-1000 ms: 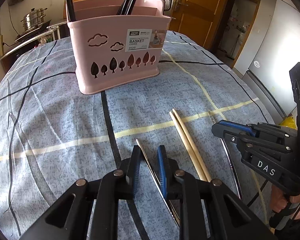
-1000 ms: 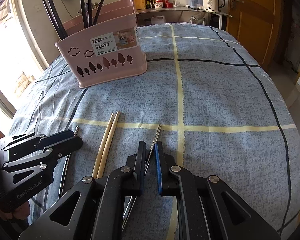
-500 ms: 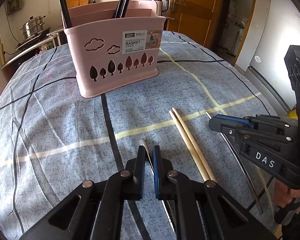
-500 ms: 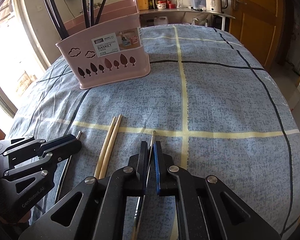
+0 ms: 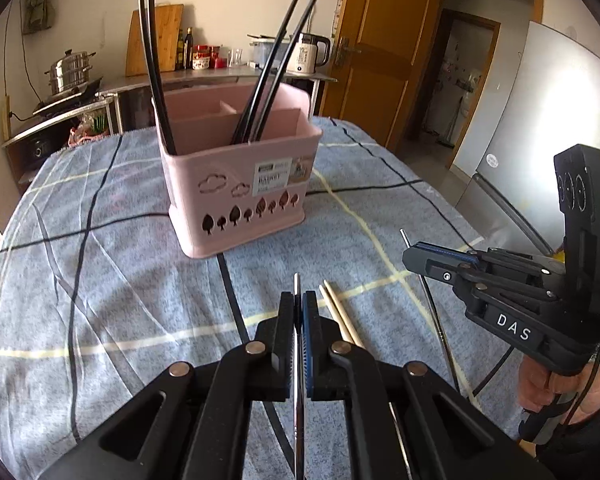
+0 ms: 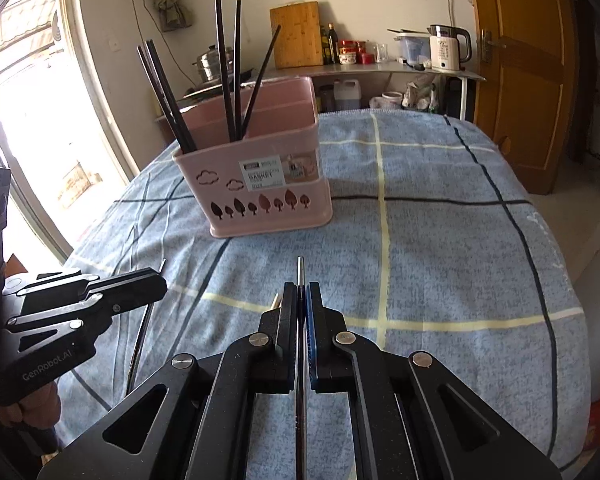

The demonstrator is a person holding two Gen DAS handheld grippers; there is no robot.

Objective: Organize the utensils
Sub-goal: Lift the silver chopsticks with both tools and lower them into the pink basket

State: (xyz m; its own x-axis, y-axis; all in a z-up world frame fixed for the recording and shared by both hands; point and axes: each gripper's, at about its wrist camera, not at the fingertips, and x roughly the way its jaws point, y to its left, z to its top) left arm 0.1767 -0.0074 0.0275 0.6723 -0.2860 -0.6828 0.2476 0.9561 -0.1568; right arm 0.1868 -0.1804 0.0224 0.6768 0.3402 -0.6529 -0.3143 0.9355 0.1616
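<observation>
Rising since a second ago, both tongs have lifted metal chopsticks off the desk's blue checked cloth [image 5: 100,280]. The left tongs [image 5: 299,304] have just closed on one metal chopstick [image 5: 296,284]; the right tongs [image 6: 301,300] likewise clamp a second [image 6: 299,270]. Both point downward toward the pink basket [image 5: 236,184], which holds four black chopsticks [image 5: 156,80]. Two wooden chopsticks [image 5: 336,312] lie beside the left tongs.

Blue checked tablecloth [image 5: 100,280] bears pink basket [image 5: 240,200], wooden chopsticks [image 5: 340,316].
</observation>
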